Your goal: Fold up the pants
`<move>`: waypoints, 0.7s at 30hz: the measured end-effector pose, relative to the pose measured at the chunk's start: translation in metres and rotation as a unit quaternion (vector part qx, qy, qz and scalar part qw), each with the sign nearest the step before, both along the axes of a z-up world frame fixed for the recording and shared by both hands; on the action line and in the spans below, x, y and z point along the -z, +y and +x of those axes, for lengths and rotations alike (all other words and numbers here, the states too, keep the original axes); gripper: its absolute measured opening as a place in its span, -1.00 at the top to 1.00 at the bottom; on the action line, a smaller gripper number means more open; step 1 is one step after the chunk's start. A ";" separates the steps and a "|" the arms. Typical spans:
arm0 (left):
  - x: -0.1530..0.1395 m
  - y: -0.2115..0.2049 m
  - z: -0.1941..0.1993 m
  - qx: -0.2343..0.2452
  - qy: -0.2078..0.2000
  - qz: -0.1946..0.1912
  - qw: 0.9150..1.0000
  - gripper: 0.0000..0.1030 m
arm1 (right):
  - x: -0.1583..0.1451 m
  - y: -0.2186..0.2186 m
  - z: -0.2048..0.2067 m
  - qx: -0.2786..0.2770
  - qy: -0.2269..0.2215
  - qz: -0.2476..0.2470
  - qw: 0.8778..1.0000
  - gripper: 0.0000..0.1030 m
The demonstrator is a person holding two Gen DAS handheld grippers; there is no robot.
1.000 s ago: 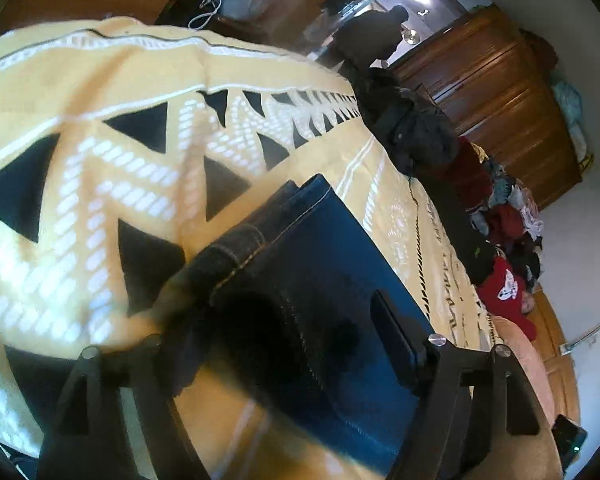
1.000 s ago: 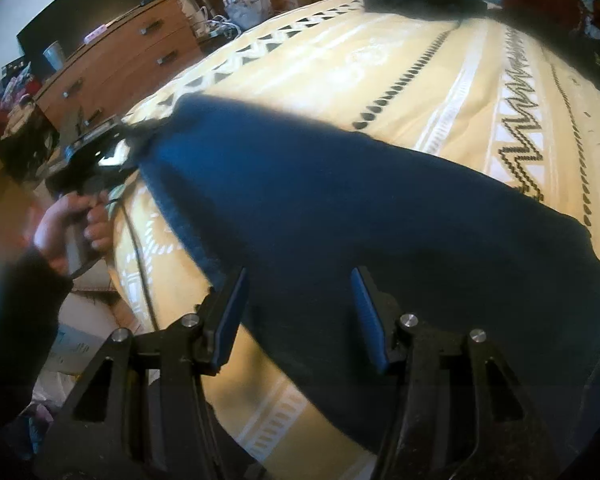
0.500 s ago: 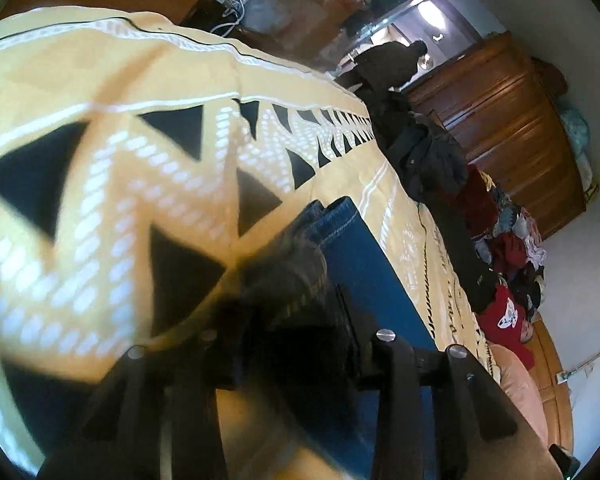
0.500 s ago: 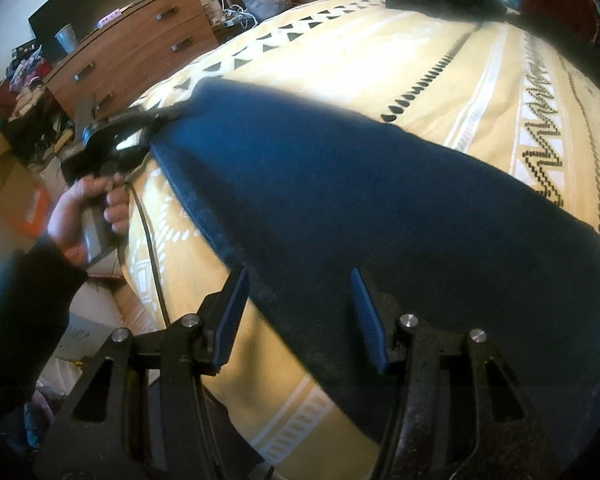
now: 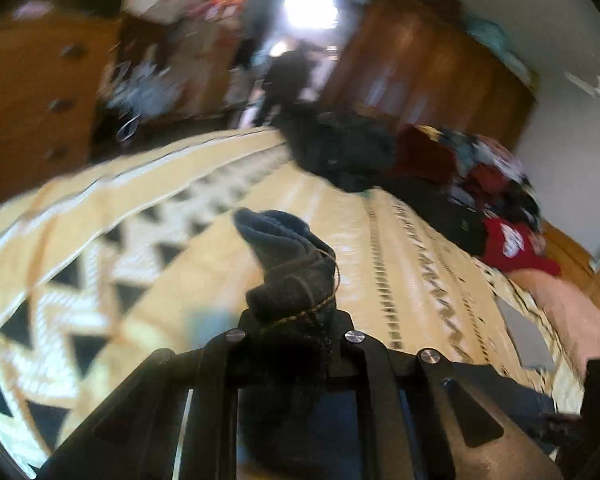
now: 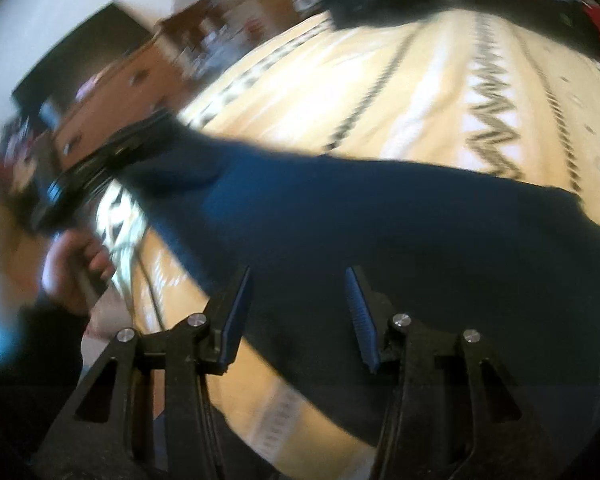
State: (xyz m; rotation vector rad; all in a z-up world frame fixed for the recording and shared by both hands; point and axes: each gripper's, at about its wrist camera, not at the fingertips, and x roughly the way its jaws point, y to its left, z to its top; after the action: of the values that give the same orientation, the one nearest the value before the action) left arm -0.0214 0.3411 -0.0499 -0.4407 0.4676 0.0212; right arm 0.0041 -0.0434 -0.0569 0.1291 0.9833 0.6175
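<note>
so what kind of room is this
Most likely a bedroom. The jeans lie across a bed with a yellow patterned bedspread, a heap of clothes is piled along its far side, and a wooden dresser stands against the wall.

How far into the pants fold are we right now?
Early. Done: the jeans lie stretched lengthwise across the yellow patterned blanket. In hand: the left hand-held gripper is shut on one bunched end and holds it above the blanket. The right hand-held gripper is open, hovering over the middle of the jeans. Left: no fold over the rest of the jeans is visible yet.
</note>
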 end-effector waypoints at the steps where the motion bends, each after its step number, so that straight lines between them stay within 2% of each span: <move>1: -0.008 -0.016 0.004 0.016 -0.002 0.009 1.000 0.71 | -0.002 -0.015 0.001 0.018 0.000 0.008 1.000 0.07; 5: -0.035 -0.096 0.030 0.095 -0.009 0.036 0.995 0.71 | -0.007 -0.091 0.001 0.100 -0.004 0.028 0.995 0.07; 7: -0.041 -0.148 0.044 0.143 -0.008 0.042 0.989 0.71 | -0.009 -0.124 -0.004 0.134 -0.005 0.034 0.990 0.07; 11: -0.034 -0.259 0.053 0.232 -0.012 0.068 0.970 0.71 | -0.001 -0.197 -0.021 0.198 -0.004 0.031 0.980 0.07; 13: -0.014 -0.318 0.055 0.279 0.002 0.073 0.958 0.71 | 0.009 -0.225 -0.031 0.225 0.004 0.029 0.974 0.07; 14: 0.005 -0.350 0.052 0.310 0.021 0.080 0.947 0.69 | 0.018 -0.241 -0.038 0.239 0.011 0.030 0.970 0.07; 15: 0.028 -0.382 0.047 0.344 0.051 0.098 0.932 0.68 | 0.024 -0.249 -0.042 0.248 0.017 0.029 0.968 0.07; 16: 0.053 -0.412 0.044 0.377 0.084 0.122 0.914 0.66 | 0.031 -0.259 -0.046 0.254 0.026 0.030 0.966 0.07; 17: 0.088 -0.444 0.038 0.411 0.133 0.160 0.887 0.44 | 0.034 -0.263 -0.050 0.258 0.033 0.032 0.965 0.07; 18: 0.108 -0.461 0.032 0.417 0.156 0.203 0.872 0.31 | 0.041 -0.269 -0.054 0.261 0.042 0.034 0.964 0.06; 19: 0.112 -0.474 0.019 0.410 0.126 0.254 0.867 0.29 | 0.048 -0.274 -0.057 0.260 0.052 0.036 0.963 0.05; 20: 0.107 -0.483 0.010 0.407 0.108 0.287 0.860 0.17 | 0.053 -0.276 -0.058 0.257 0.061 0.036 0.964 0.04; 21: 0.103 -0.487 0.008 0.415 0.110 0.296 0.853 -0.03 | 0.054 -0.278 -0.061 0.254 0.061 0.037 0.964 0.03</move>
State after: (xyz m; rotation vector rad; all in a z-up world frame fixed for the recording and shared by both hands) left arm -0.0139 -0.1460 -0.1533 0.4044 0.8156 -0.6158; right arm -0.0574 -0.3210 -0.1106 0.4750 0.9965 0.1733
